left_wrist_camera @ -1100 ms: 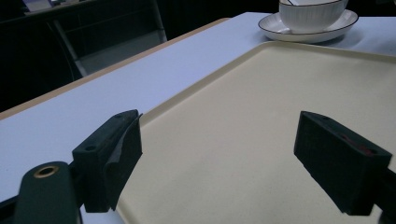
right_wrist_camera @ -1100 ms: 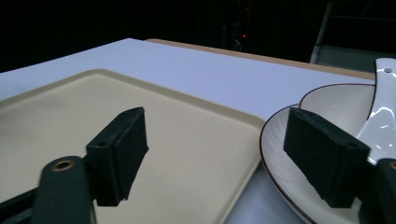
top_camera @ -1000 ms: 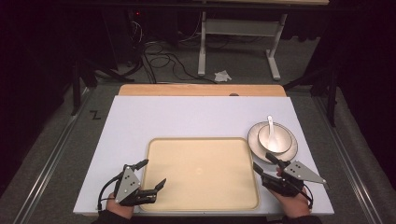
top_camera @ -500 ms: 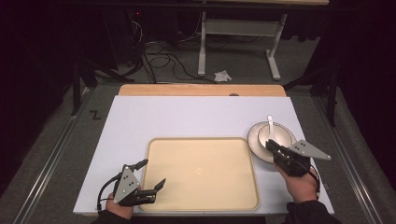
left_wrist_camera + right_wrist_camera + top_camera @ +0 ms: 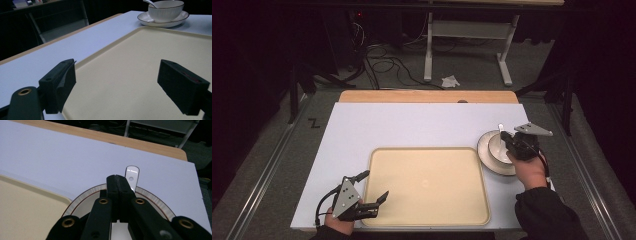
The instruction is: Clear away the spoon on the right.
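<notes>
Right gripper [image 5: 508, 138], jaws pressed together with nothing between them, poised over the bowl [image 5: 498, 146] with its spoon [image 5: 132, 176], on a plate [image 5: 486, 156] just beside the tray [image 5: 427, 185]. Left gripper [image 5: 371, 186], jaws spread wide, at the tray's near-left corner on the worktop [image 5: 412, 125].

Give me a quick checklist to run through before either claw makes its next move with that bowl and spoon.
1. Right claw shut: ok, its jaws are pressed together above the plate.
2. Right claw gripping something: cannot tell; the spoon handle shows just beyond its tips.
3. Bowl upright on the plate, spoon inside: ok.
4. Tray bare and ready to take things: ok.
5. Left claw open, holding nothing, low over the tray's near corner: ok.
</notes>
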